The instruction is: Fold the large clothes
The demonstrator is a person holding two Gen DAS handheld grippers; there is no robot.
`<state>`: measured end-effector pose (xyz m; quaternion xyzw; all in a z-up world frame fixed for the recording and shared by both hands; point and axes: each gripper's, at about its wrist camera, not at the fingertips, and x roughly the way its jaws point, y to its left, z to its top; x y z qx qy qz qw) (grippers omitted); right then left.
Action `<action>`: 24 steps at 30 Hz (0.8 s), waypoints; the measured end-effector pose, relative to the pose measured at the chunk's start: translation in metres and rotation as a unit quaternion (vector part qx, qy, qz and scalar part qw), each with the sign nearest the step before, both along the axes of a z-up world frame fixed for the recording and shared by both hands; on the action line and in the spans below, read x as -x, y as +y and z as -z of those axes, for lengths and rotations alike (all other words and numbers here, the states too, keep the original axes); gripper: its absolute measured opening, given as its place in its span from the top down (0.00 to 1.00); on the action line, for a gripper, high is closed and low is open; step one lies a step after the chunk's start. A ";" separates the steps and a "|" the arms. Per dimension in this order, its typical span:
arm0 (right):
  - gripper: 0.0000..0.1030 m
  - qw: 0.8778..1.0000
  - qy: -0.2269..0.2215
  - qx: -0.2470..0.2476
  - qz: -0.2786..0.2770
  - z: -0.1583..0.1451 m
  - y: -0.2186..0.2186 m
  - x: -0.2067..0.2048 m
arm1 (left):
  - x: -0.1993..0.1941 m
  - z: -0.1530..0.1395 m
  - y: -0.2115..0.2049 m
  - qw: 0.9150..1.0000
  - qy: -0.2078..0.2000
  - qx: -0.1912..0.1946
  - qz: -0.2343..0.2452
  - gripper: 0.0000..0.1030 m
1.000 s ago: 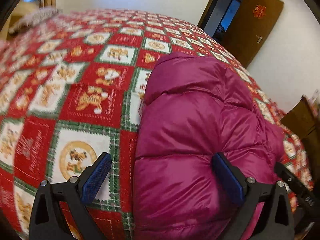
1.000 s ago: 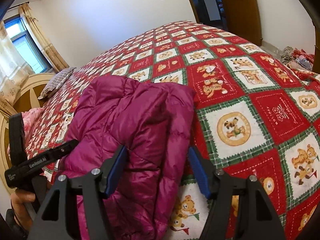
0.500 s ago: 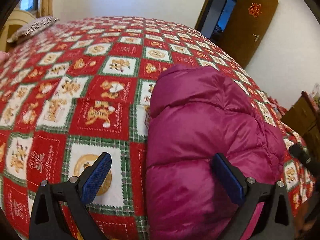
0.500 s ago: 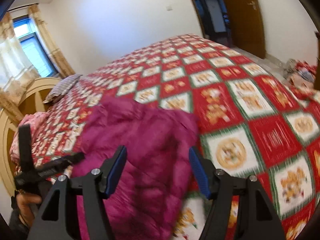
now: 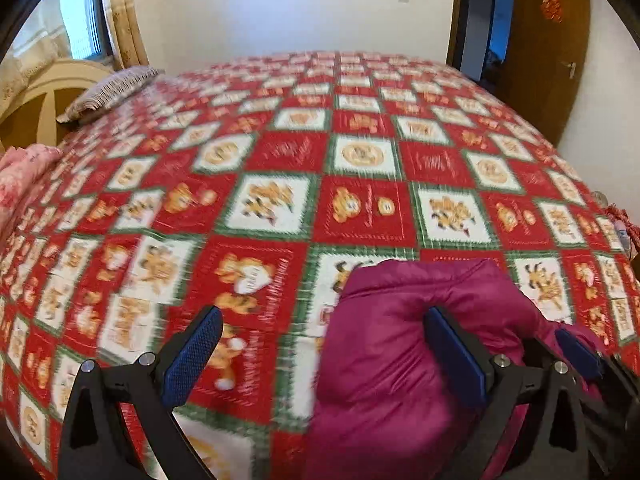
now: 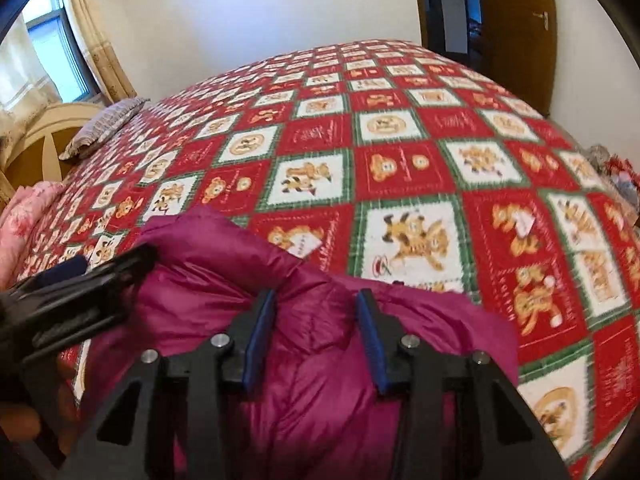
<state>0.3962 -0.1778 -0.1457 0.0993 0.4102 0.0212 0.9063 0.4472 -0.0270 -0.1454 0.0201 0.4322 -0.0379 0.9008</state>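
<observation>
A folded magenta puffer jacket [image 5: 400, 360] lies near the front edge of the bed; it also shows in the right wrist view [image 6: 312, 340]. My left gripper [image 5: 324, 352] is open wide, its right finger pressed against the jacket's top and its left finger over the quilt. My right gripper [image 6: 316, 336] is partly closed around a puffy ridge of the jacket, the pads touching the fabric on both sides. The left gripper's body shows in the right wrist view [image 6: 76, 300] at the jacket's left side.
A red, green and white patchwork quilt [image 5: 320, 160] covers the bed. A striped pillow [image 5: 108, 92] lies at the far left by the headboard. Pink bedding [image 5: 20, 176] sits at the left edge. A wooden door [image 5: 548, 40] stands at the far right.
Both grippers have drawn back and turned to face across the bed. The right gripper has narrowed from wide open onto a ridge of the jacket. The left stays open.
</observation>
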 end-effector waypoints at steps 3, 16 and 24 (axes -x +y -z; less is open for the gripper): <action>0.53 1.000 0.005 -0.019 0.000 0.011 -0.013 -0.003 | -0.010 0.020 -0.009 0.999 0.035 0.008 0.009 0.01; 0.51 0.999 -0.001 -0.034 0.015 -0.005 -0.026 0.010 | -0.011 0.036 -0.010 0.999 0.046 0.028 -0.001 0.01; 0.47 0.999 0.012 0.030 0.015 0.015 -0.025 0.061 | -0.004 0.022 -0.006 0.997 0.068 0.039 0.023 0.01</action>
